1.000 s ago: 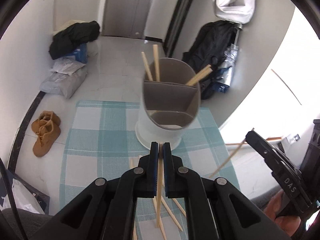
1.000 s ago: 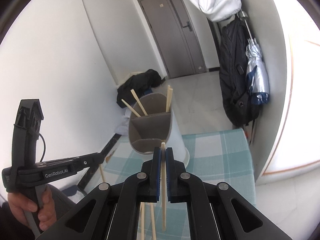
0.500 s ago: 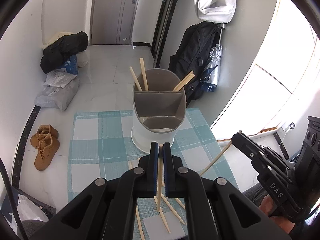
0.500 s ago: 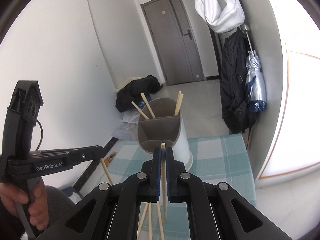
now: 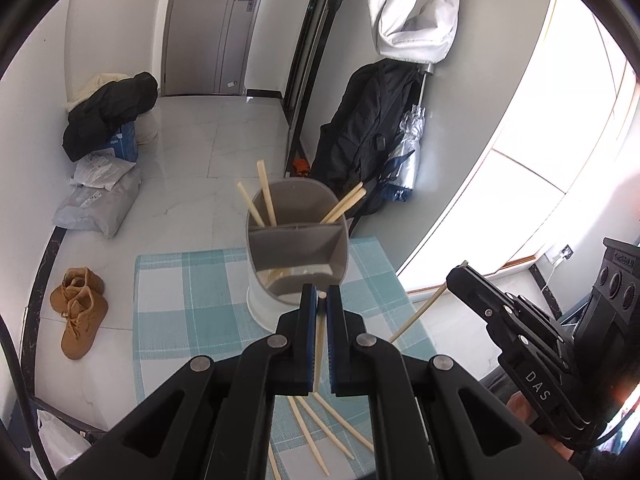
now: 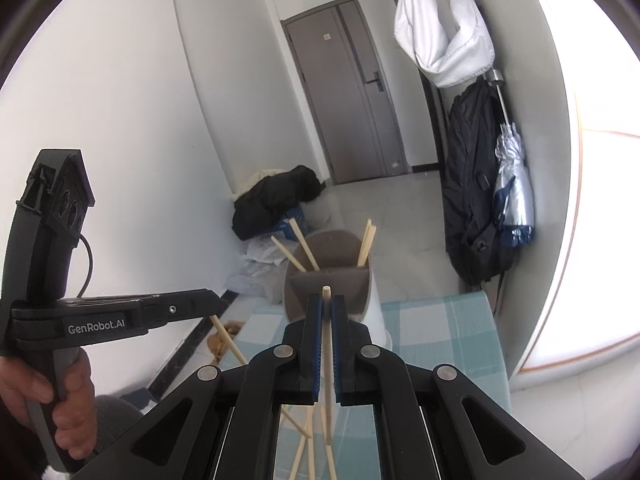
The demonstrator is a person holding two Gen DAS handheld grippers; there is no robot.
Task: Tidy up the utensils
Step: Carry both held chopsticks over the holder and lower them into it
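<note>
Checked cloth (image 5: 192, 280), chopstick (image 5: 319, 344) clamped in left tongs (image 5: 319, 300)

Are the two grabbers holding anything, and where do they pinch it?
Yes. The left gripper pinches a chopstick just below its top end. The right gripper pinches another chopstick the same way.

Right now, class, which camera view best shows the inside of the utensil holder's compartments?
The left wrist view: it looks down into the utensil holder, showing the divider and chopsticks leaning in the back compartment. The right wrist view sees the holder more from the side, partly behind its own tool, so the interior is mostly hidden.
</note>
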